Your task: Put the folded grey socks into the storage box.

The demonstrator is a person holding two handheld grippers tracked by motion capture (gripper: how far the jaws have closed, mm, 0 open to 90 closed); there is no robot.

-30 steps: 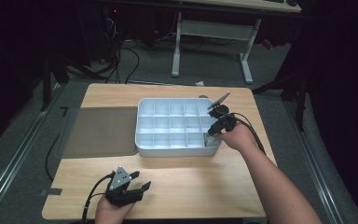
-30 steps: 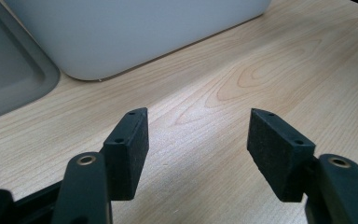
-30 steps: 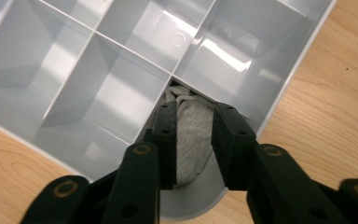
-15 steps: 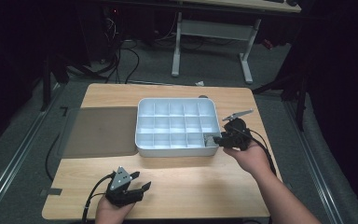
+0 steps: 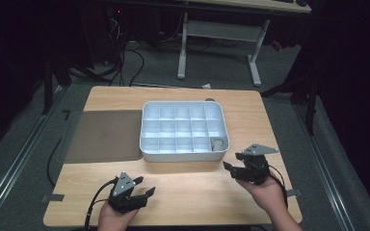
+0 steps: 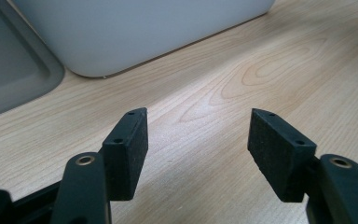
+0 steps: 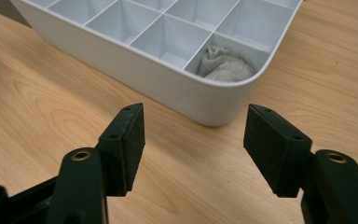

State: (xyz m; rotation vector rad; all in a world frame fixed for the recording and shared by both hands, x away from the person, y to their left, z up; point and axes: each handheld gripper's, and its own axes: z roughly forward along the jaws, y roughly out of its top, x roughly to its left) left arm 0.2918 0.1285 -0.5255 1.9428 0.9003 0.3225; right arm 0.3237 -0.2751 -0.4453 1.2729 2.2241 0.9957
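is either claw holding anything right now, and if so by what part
Nothing is held. The right claw has just been opening, with only bare table between its jaws; the grey bundle lies in the tray's corner compartment. The left claw is open too.

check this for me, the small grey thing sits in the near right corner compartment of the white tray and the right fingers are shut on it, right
Not quite. The grey thing does lie in that corner of the tray, but the right gripper is open with nothing between its fingers, back over the table, as the right gripper view shows.

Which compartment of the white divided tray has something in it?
The near right corner compartment of the white tray, closest to the right gripper. It holds a small grey crumpled item; the other compartments in view look empty.
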